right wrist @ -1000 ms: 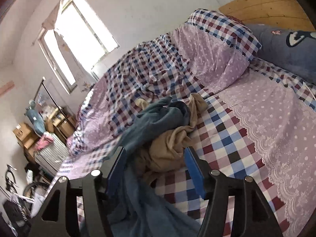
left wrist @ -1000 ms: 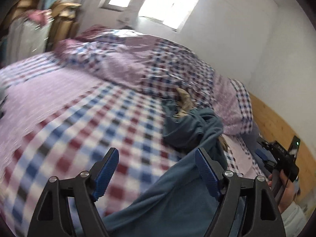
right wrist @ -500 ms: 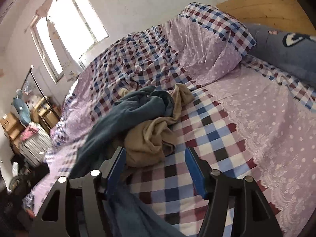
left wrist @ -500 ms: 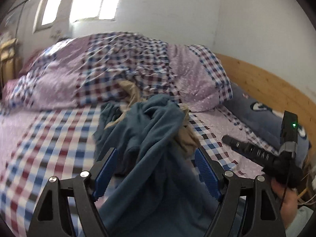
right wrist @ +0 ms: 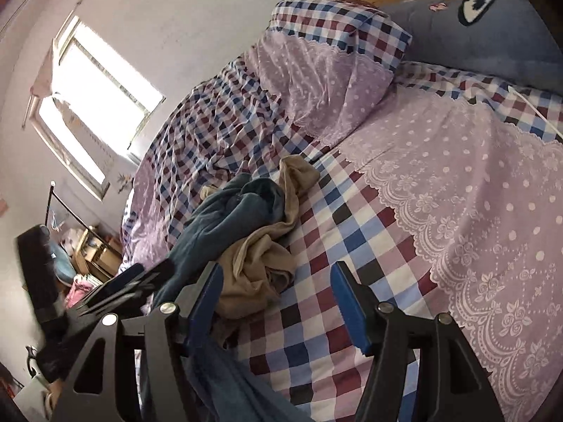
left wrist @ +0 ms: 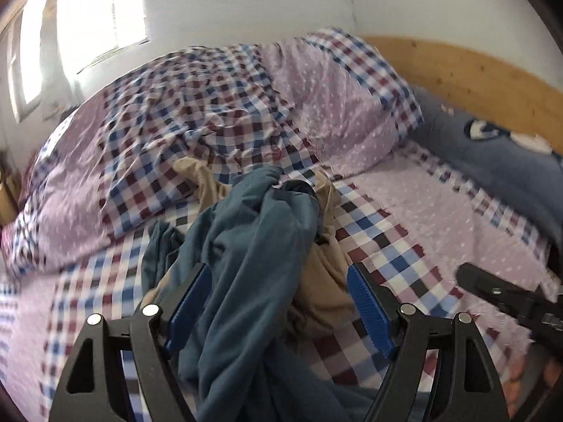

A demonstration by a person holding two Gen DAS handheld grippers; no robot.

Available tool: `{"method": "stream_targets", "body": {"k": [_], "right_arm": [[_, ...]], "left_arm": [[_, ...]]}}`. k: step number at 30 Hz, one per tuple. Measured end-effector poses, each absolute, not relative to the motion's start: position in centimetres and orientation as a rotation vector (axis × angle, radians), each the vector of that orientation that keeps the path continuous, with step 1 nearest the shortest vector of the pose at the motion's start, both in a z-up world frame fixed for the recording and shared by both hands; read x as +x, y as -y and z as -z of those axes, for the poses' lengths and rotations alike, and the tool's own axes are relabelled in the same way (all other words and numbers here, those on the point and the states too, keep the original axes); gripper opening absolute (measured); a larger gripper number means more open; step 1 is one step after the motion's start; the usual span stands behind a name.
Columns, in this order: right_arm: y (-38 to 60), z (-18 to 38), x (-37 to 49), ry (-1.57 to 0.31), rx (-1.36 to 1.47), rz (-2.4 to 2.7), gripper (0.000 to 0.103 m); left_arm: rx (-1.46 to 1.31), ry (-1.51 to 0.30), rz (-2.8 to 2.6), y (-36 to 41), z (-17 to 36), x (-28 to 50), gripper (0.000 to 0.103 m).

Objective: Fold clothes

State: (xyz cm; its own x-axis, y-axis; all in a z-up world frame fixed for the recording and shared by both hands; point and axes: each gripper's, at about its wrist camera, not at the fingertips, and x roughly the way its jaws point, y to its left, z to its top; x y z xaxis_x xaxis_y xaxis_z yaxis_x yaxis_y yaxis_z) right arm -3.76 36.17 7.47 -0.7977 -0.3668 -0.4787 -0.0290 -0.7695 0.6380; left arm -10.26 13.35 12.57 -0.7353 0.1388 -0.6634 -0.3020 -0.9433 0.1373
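Centrally on the checked bed (left wrist: 369,225) — crumpled teal fleece garment (left wrist: 253,246) over tan cloth garment (right wrist: 260,263). Left gripper (left wrist: 279,302) fingers wide, astride the teal fabric; right gripper (right wrist: 276,302) fingers wide — holding nothing.

Left gripper (left wrist: 278,307) has swung from the open bedspread (left wrist: 397,242) across to the clothes pile; teal garment (left wrist: 253,246) now lies between its spread jaws. Right gripper (right wrist: 276,304) has dropped closer over the tan garment (right wrist: 260,263) and rolled.
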Motion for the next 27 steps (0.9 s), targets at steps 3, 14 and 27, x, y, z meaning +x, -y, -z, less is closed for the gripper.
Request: {"method": "stream_targets", "body": {"k": [3, 14, 27], "right_arm": [[-36.4, -7.5, -3.7, 0.99, 0.888, 2.625, 0.067], [-36.3, -7.3, -3.8, 1.031, 0.868, 2.549, 0.067], [-34.0, -6.7, -4.4, 0.938, 0.906, 2.514, 0.067]], "left_arm": [[-1.0, -0.482, -2.689, -15.0, -11.8, -11.5, 0.083], [-1.118, -0.709, -2.677, -15.6, -9.4, -15.2, 0.021], [-0.929, 0.06, -2.915, 0.0, -18.3, -14.7, 0.004]]}}
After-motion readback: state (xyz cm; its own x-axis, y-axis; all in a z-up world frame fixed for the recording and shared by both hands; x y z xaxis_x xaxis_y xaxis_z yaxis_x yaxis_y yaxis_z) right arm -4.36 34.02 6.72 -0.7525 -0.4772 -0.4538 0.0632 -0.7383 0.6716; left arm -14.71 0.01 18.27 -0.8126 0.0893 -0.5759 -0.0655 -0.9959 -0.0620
